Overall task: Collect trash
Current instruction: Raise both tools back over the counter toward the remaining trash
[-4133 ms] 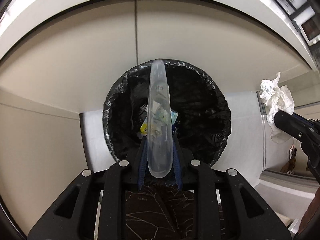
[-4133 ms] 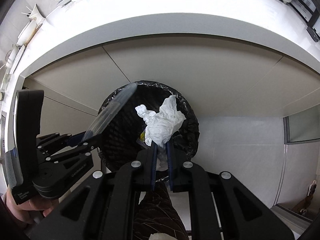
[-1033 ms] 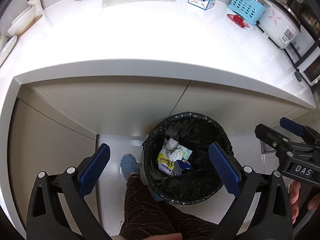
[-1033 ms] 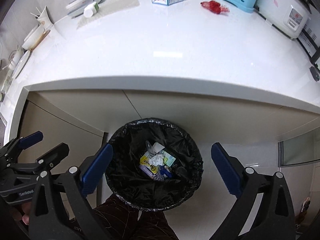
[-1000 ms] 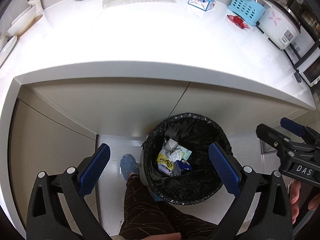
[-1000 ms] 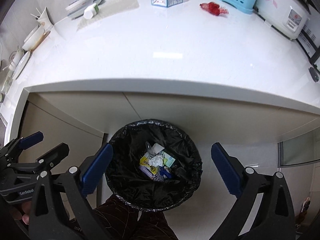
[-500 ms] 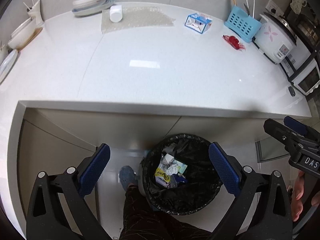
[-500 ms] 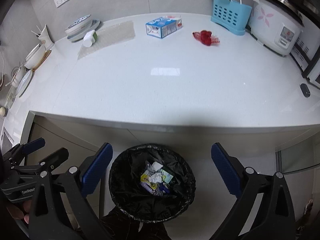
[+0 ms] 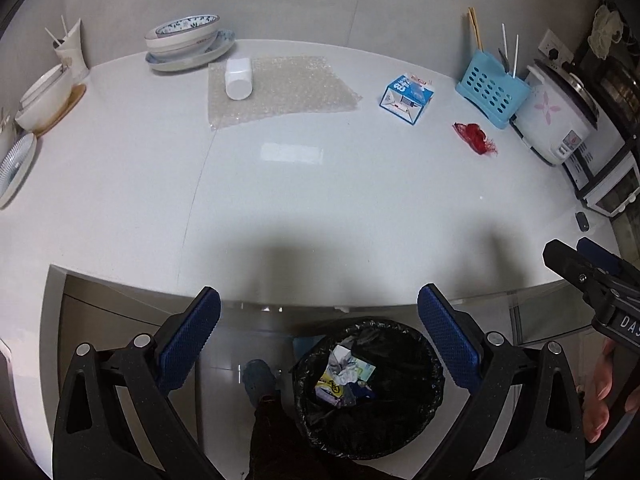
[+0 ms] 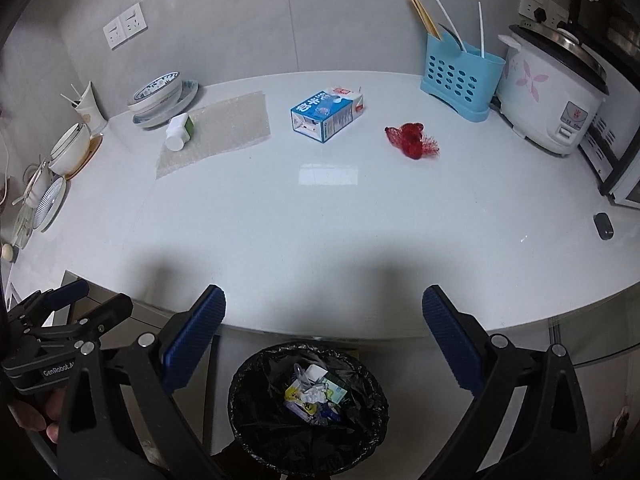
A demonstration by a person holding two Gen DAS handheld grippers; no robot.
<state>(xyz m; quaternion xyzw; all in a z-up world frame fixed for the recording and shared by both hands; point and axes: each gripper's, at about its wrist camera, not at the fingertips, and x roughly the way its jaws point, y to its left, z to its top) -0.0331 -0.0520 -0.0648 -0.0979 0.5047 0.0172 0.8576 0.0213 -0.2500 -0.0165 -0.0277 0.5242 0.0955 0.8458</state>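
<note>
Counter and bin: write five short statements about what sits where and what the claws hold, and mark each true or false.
1. Both claws are open and empty. True: the left claw and the right claw hold nothing.
2. The milk carton stands upright. False: it lies on its side on the counter.
3. The white bottle lies on the bubble wrap sheet. True.
4. The red netting is inside the trash bin. False: it lies on the counter, near the blue utensil basket.
5. The bin is bare inside. False: wrappers and crumpled paper lie in its black liner.
</note>
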